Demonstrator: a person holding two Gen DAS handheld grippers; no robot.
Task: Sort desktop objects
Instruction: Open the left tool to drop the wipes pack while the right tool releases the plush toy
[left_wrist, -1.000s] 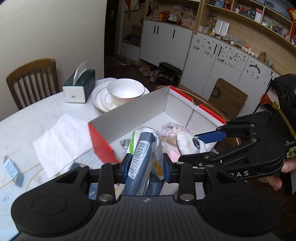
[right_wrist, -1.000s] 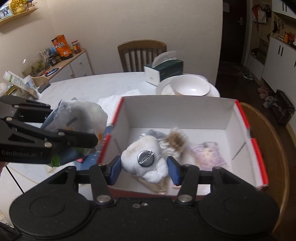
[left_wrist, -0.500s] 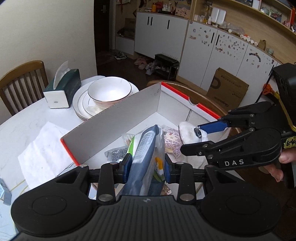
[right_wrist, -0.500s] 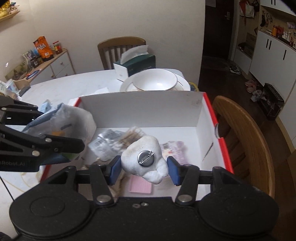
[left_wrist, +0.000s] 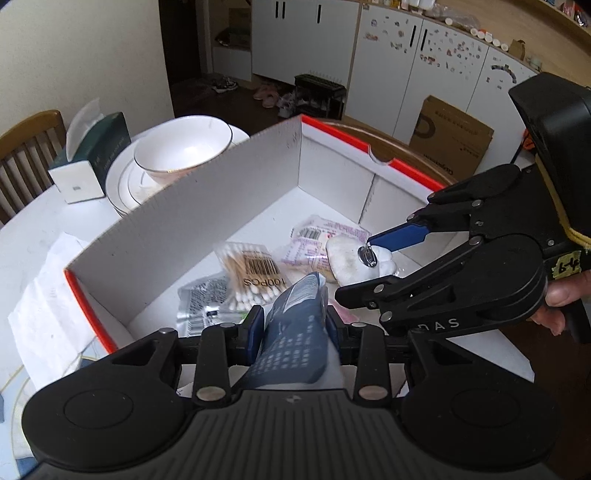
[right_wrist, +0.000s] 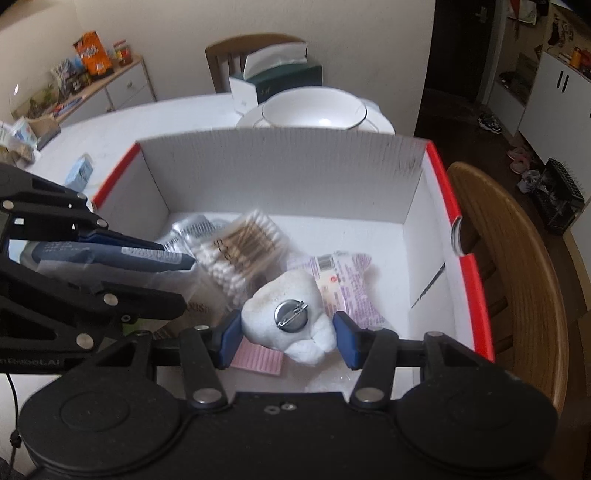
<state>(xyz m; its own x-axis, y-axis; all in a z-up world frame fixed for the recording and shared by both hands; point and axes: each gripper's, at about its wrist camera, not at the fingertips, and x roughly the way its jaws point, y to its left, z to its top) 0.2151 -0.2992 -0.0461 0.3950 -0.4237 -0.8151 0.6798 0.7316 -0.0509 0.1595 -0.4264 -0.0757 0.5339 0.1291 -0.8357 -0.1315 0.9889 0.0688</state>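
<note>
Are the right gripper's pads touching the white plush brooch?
Touching. The right wrist view shows both blue pads of the right gripper pressed against the sides of the white plush brooch, no gap.

2 wrist cams, close, angled down; both share box (left_wrist: 229, 206) interior.

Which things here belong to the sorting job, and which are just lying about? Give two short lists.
Part of the job:
- red-edged box
- blue packet in the left gripper
- white plush badge in the right gripper
- cotton swabs, pink packet, already boxed

Lying about:
- bowl on plates
- tissue box
- paper napkin
- chairs
</note>
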